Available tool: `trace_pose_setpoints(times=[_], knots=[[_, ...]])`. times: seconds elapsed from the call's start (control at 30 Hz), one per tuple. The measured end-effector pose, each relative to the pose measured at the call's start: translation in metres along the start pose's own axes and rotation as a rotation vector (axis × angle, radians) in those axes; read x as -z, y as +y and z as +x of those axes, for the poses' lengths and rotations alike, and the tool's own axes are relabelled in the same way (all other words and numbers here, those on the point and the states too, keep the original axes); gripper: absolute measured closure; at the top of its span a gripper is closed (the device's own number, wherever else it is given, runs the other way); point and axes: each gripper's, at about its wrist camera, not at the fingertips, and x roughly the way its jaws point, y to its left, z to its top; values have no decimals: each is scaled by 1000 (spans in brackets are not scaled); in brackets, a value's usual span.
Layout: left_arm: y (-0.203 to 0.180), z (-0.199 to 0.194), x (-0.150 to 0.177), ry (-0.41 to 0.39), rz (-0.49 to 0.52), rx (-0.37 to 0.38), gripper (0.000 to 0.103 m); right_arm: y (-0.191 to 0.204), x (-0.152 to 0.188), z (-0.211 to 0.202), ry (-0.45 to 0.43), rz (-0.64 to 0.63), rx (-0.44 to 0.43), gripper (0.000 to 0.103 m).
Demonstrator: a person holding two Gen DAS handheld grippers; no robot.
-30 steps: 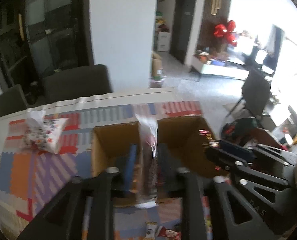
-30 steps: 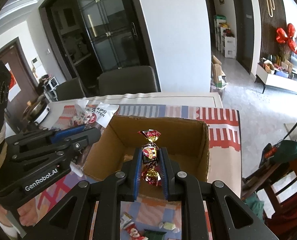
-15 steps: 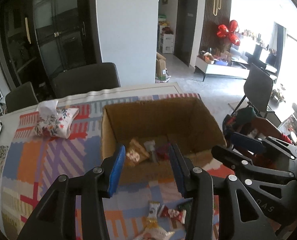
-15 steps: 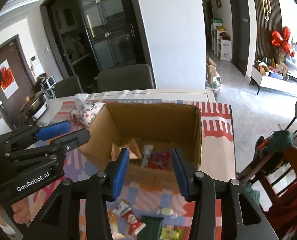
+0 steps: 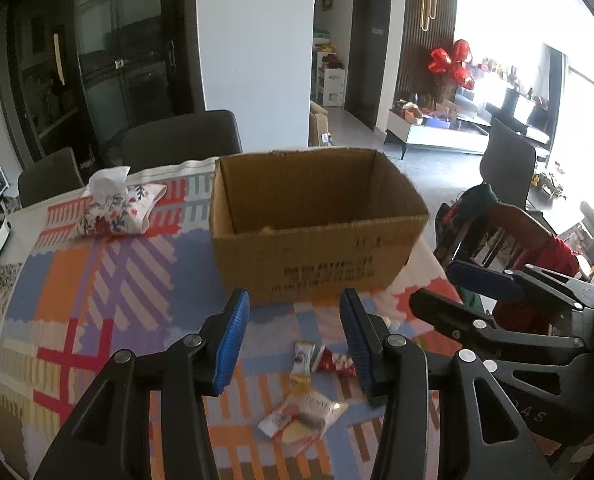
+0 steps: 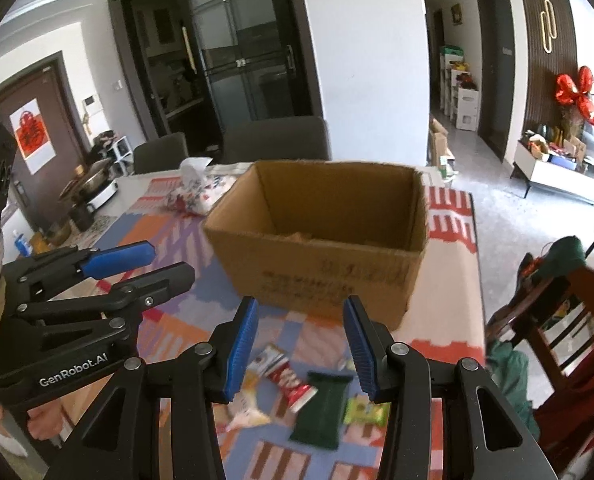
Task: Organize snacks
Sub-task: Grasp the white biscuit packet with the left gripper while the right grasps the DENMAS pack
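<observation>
Jaws apart above loose snacks [image 5: 309, 396]

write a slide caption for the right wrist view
Open right gripper above loose snack packets, facing brown cardboard box.

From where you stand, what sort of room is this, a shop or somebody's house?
Most likely somebody's house, an open dining and living area. A dining table under a patterned cloth has a dark chair behind it, a floral tissue pouch lies on it, and a low TV cabinet stands farther back.
</observation>
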Motion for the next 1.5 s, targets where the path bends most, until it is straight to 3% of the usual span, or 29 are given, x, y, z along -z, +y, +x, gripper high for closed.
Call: trace_pose_setpoints(times=[0.37,0.7,1.5], knots=[[19,-7,55,49,-26,13,57,32,45,15,66,-66,-67,58],[28,14,103,130,-31,62,57,48,73,41,155,-113,-98,58],[41,68,145,272,-85,126,57,53,101,120,358,-151,-111,58]])
